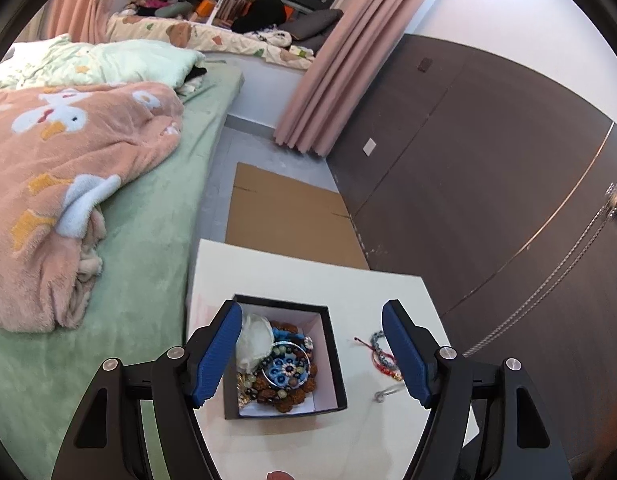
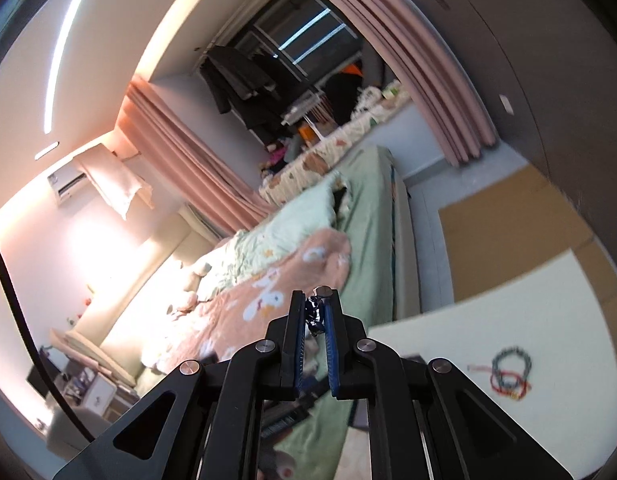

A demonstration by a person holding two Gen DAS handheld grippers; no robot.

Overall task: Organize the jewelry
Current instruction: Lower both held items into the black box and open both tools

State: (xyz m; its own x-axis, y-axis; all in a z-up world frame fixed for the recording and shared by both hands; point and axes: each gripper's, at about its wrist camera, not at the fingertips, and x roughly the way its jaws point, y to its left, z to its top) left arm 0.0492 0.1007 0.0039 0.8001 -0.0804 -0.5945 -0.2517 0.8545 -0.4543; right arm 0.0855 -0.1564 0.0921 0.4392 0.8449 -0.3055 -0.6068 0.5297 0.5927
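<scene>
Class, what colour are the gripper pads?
Blue pads, clearest in the left wrist view.

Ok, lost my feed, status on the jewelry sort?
Left gripper open over the black box of jewelry. Right gripper shut on a silver chain, lifted. Bracelets and ring left on table. Nothing in the way.

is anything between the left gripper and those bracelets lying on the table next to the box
Nothing visible. The left gripper hangs open over the black box, and the bracelets lie on the bare white table just inside its right finger, uncovered.
</scene>
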